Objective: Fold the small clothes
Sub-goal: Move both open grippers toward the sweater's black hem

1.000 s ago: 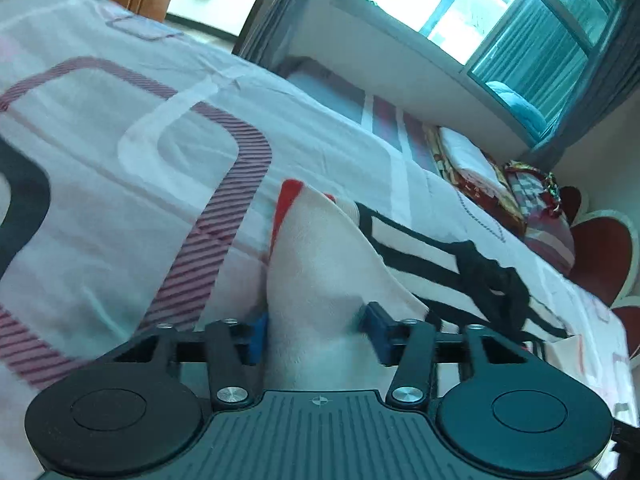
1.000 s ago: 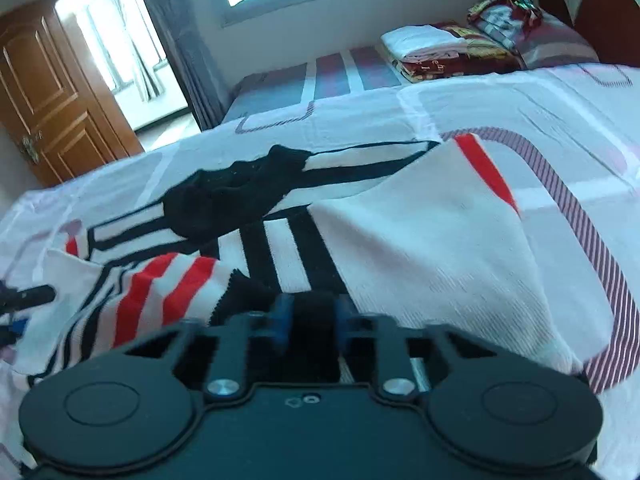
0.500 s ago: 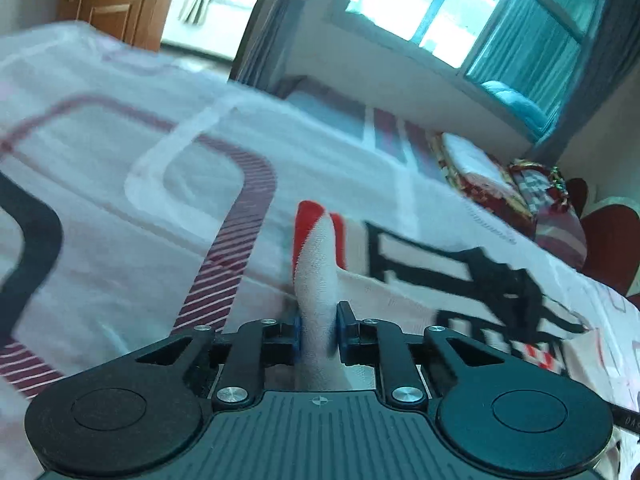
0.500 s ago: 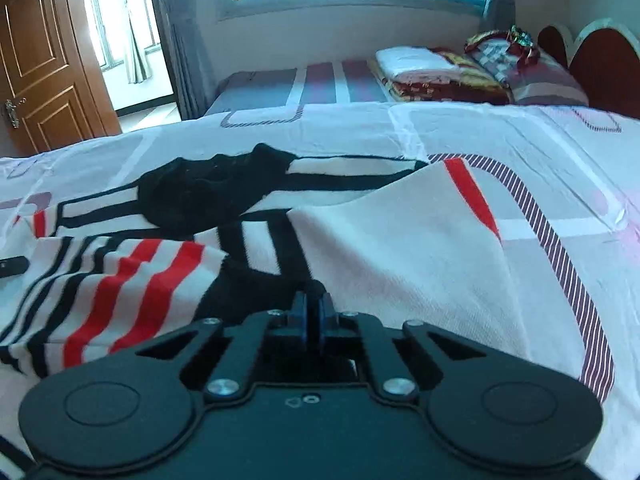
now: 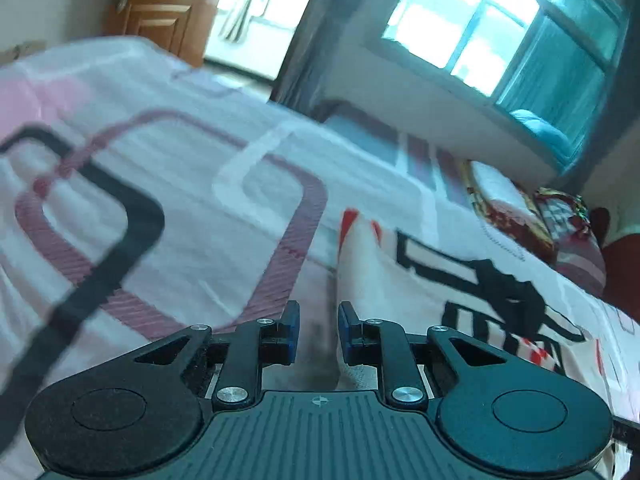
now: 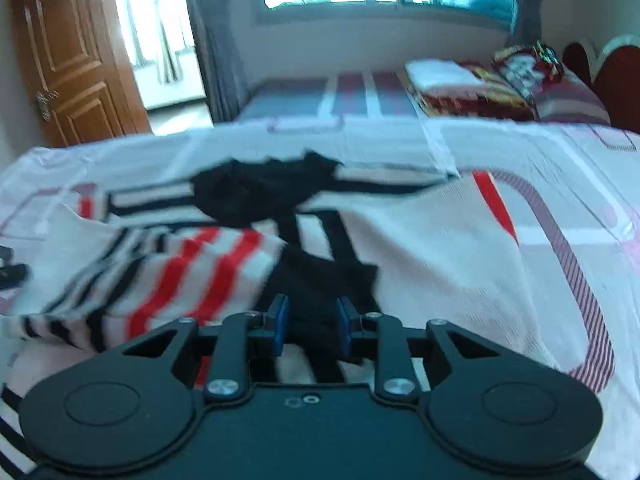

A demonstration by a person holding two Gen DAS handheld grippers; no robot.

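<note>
A small striped top (image 6: pixel 420 256) lies spread on the bed (image 6: pixel 580 168). It is white with red and black stripes.

The left claw (image 5: pixel 315 332) has its two blue tips a little apart. A white edge of the top runs past the right tip, but nothing is pinched between them.

The right claw (image 6: pixel 311 320) is partly open too. A black bit of the top sits between its tips, loose and not squeezed.

A wooden door (image 6: pixel 68 56) stands far behind.

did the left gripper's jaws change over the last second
Yes. The left gripper closed on the striped garment half a second ago; now its jaws stand apart, the cloth edge loose between them on the bedsheet.
</note>
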